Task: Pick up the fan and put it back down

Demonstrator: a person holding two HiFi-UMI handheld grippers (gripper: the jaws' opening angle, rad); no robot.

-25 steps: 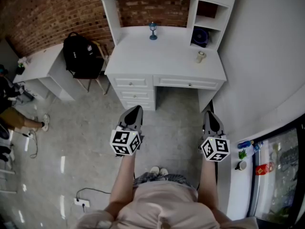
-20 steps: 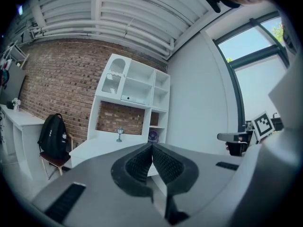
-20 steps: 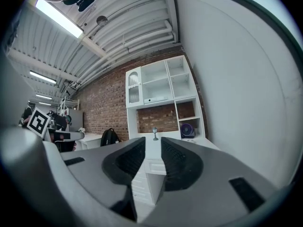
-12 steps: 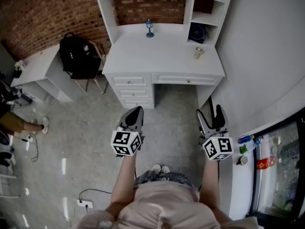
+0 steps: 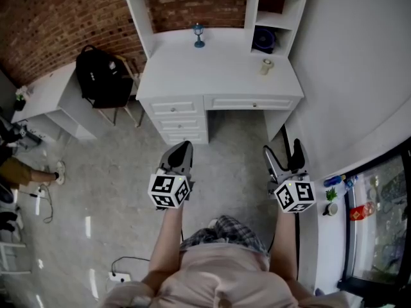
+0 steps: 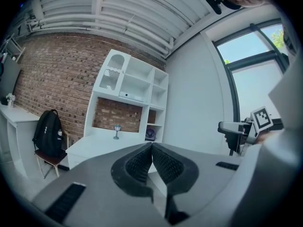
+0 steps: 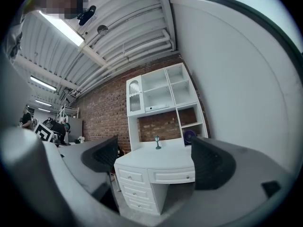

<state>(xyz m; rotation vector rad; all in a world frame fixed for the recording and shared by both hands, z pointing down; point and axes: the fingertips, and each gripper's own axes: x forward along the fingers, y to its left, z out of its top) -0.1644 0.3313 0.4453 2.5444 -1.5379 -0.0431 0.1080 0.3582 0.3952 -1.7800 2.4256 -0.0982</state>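
Since a second ago my right gripper [image 5: 282, 151] has gone from closed to wide apart. Its jaws are opening at this moment, with nothing between them. The white counter [image 5: 218, 76] has also slid a little up the head view.

The fan [image 5: 264, 39], dark and round, stands in the lower right cubby of the white hutch [image 5: 253, 5], at the counter's back right corner. It is untouched, and both grippers are well apart from it. On the counter just in front of that cubby sits a small pale cup [image 5: 266, 66]. A little lamp ornament [image 5: 199, 36] stands further left by the back wall.

My left gripper [image 5: 185, 149] has its jaws pressed together and is empty. Both grippers hang level over the grey floor [image 5: 115, 172], in front of the counter's drawers. Left of the counter, a black backpack [image 5: 99, 76] rests on a chair by the brick wall [image 5: 51, 18].
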